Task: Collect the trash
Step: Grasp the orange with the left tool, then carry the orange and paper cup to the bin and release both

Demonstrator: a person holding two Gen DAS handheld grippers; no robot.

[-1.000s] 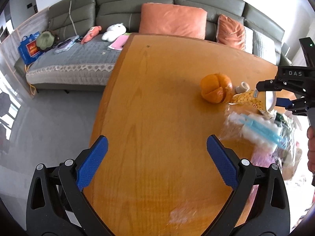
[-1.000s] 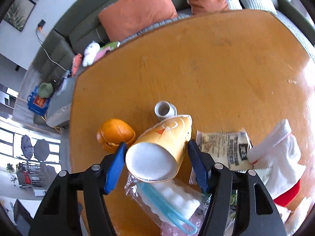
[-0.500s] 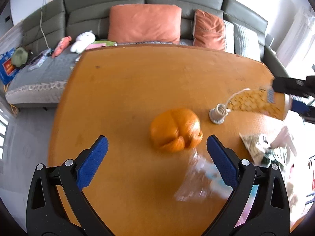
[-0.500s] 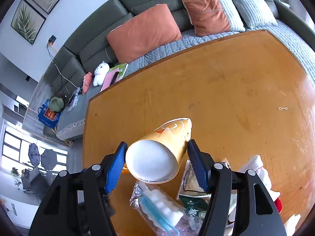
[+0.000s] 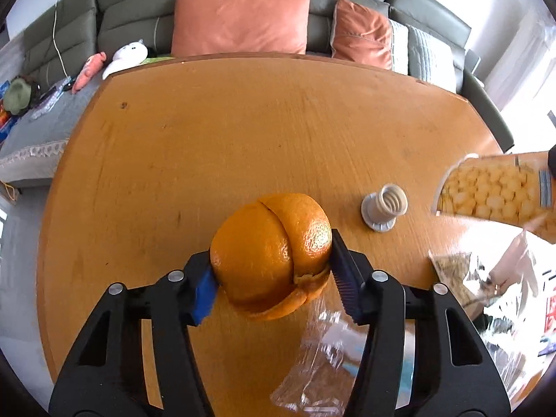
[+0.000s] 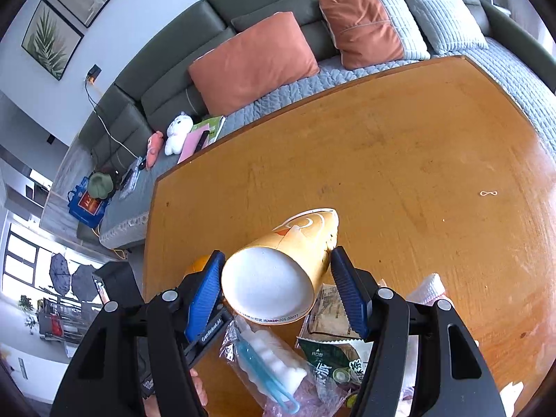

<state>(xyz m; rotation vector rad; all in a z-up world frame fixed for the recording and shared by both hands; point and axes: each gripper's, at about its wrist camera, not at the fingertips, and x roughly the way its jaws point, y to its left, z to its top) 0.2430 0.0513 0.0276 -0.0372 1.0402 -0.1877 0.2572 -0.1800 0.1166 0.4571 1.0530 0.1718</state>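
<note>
The left gripper (image 5: 271, 274) pinches the orange peel (image 5: 272, 255), held just above the table (image 5: 243, 121) near its near edge. The right gripper (image 6: 276, 286) pinches a paper cup (image 6: 281, 271) on its side above the litter at the near right corner. Keep both squeezes light, since peel and cup would likely crush. The cup's long axis runs forward, mouth toward the sofa (image 6: 278, 3), base toward the camera.

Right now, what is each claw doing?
Left claw: closed on the orange peel.
Right claw: closed on the paper cup.
</note>
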